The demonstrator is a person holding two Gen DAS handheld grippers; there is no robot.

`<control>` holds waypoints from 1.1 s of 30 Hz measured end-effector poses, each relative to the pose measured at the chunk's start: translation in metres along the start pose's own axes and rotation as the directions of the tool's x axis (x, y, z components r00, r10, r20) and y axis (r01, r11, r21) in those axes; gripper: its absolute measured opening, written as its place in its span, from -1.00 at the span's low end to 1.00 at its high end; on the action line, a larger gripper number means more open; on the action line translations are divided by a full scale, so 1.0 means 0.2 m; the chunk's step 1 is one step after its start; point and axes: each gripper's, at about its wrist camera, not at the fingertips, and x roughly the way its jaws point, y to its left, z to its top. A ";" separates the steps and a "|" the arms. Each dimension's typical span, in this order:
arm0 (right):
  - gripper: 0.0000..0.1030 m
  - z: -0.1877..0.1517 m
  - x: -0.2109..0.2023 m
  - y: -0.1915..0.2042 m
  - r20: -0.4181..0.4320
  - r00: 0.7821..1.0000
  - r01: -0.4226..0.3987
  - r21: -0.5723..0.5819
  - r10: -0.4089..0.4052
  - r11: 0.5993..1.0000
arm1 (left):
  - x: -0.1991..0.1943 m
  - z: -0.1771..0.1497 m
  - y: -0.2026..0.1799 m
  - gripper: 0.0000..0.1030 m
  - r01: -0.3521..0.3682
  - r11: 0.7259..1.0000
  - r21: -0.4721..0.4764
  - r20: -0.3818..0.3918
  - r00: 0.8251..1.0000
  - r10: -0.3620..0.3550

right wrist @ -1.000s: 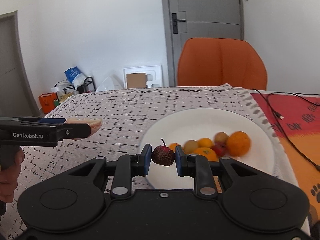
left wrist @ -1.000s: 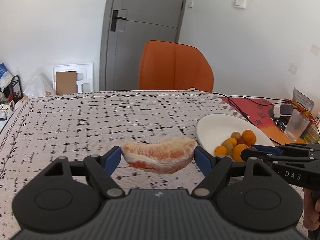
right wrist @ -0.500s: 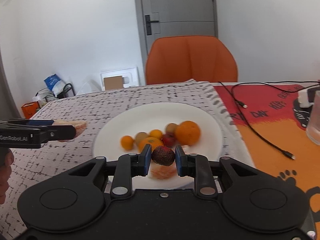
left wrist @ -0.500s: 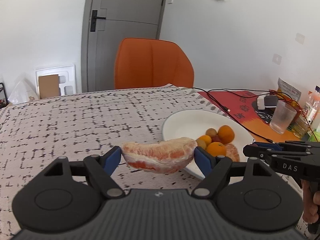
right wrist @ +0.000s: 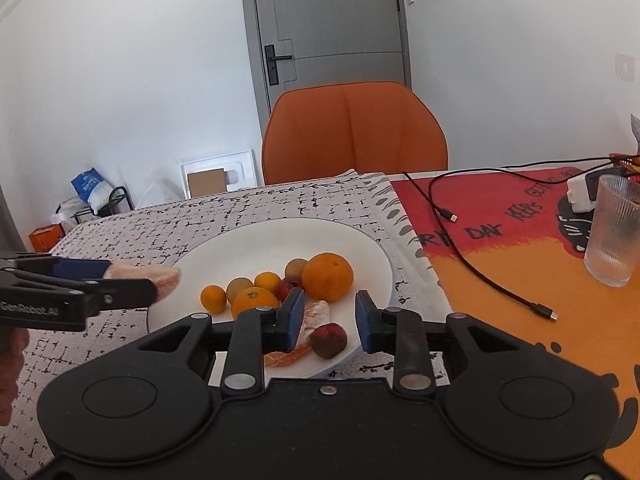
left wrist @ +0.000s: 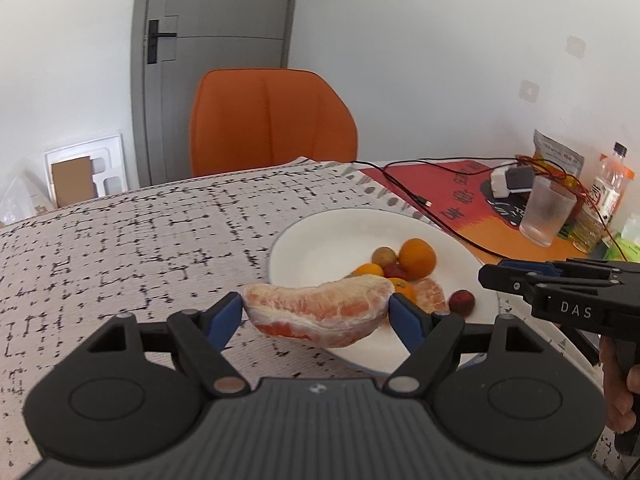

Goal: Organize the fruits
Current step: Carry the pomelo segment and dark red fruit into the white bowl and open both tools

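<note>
My left gripper (left wrist: pixel 315 307) is shut on a peeled pink pomelo segment (left wrist: pixel 320 312), held endwise just over the near-left rim of the white plate (left wrist: pixel 320 232). In the right wrist view the segment (right wrist: pixel 162 276) hangs at the plate's (right wrist: pixel 280 236) left edge. My right gripper (right wrist: pixel 329 308) hovers over the plate's near rim with its jaws opening. A dark red fruit (right wrist: pixel 329 340) lies on the plate below the gap, and no pad touches it. On the plate also lie a large orange (right wrist: pixel 327 276), several small orange and brownish fruits, and another pomelo piece (right wrist: pixel 316 318).
The plate rests on a checked cloth. To its right lie an orange-red mat, a black cable (right wrist: pixel 480 272) and a ribbed glass (right wrist: pixel 614 232). A bottle (left wrist: pixel 608 192) and packets stand beyond. An orange chair (right wrist: pixel 354 132) faces the far edge. A hand (left wrist: pixel 620 376) holds the right gripper.
Both grippers swung right toward the plate. The right jaws parted and the dark red fruit dropped from between the pads onto the plate. The left still holds the pomelo segment.
</note>
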 end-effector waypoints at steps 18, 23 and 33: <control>-0.35 -0.05 -0.05 -0.02 -0.006 0.998 -0.054 0.046 0.055 0.997 | -0.03 0.03 -0.05 0.62 -0.046 0.998 0.042 0.001 0.999 0.046; -0.30 -0.06 -0.07 0.01 -0.007 0.998 -0.067 0.048 0.068 0.997 | -0.10 0.02 0.01 0.65 -0.075 0.997 0.022 0.005 0.997 0.075; -0.10 -0.04 -0.13 0.09 0.002 0.996 -0.091 0.035 0.091 0.995 | -0.25 0.00 0.09 0.78 -0.126 0.992 0.000 0.033 0.992 0.126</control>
